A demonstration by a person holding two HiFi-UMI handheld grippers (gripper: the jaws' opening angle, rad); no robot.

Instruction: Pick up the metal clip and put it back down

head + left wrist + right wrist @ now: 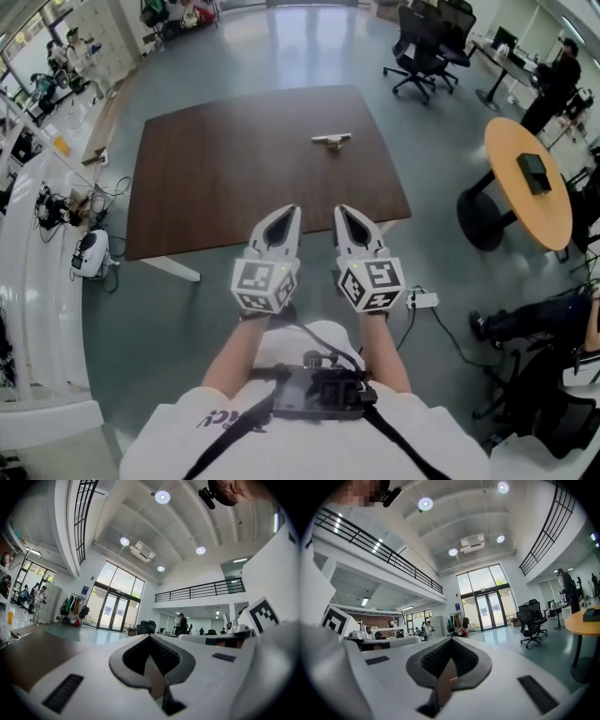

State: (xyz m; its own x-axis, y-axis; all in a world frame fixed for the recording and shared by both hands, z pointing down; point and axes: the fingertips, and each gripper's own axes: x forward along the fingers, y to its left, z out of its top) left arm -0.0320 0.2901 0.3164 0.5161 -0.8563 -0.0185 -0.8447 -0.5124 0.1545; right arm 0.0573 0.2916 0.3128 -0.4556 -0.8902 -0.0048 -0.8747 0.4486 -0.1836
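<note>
The metal clip (pixel 331 141) is small and pale, and lies on the far right part of the dark brown table (pixel 225 178). Both grippers are held side by side over the table's near edge, well short of the clip, and point away from me. My left gripper (pixel 288 215) is shut with nothing in it, and so is my right gripper (pixel 345 215). In the left gripper view the left gripper (pixel 150 639) shows its jaws closed together and tilted up toward the ceiling. The right gripper view shows the right gripper (pixel 451 641) the same way. Neither gripper view shows the clip.
A round orange table (pixel 511 164) with a black object (pixel 535 172) stands to the right. Office chairs (pixel 427 47) are behind the brown table. A white bench (pixel 33 281) runs along the left. A power strip (pixel 422 300) lies on the floor. A person (pixel 553 80) stands far right.
</note>
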